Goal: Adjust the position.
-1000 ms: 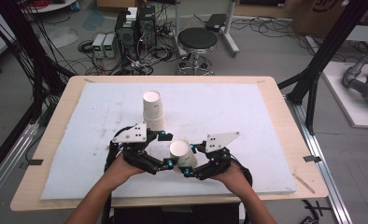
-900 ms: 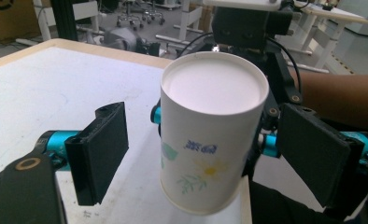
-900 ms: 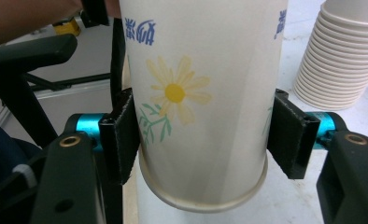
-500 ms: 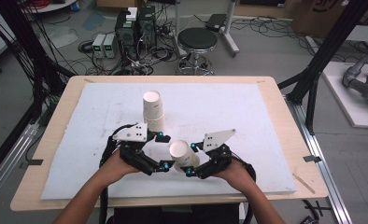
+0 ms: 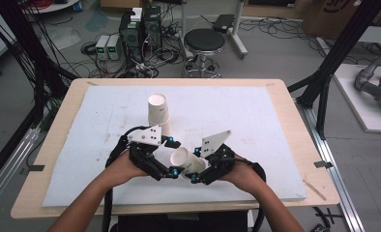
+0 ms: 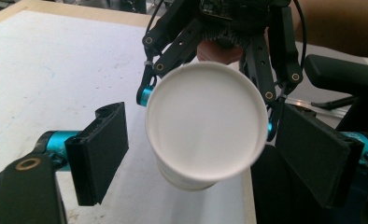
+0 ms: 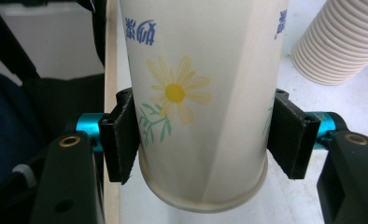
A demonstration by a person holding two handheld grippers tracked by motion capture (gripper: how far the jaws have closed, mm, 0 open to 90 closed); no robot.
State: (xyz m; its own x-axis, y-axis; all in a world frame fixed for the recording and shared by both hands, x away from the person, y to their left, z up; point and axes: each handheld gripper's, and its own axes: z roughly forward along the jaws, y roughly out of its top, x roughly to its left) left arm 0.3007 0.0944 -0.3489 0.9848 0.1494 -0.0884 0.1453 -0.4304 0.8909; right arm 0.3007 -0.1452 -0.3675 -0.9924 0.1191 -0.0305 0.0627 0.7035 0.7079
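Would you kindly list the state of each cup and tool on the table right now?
Flower cup: held off the table, tipped on its side, gripped across its wall by the right tool.
Cup stack: standing upside down on the table, untouched.
Right tool: shut on the flower cup.
Left tool: open, pads either side of the cup's base, not pressing on it.
Table: covered by a white board.

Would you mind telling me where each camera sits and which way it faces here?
High view: above the person's side, looking forward and down on the table; both forearms enter from below.
Left gripper view: on the left gripper, facing the paper cup's base; open jaws flank it.
Right gripper view: on the right gripper, clamped on the cup's wall; cup stack behind.
Shared: the cup, in all three.
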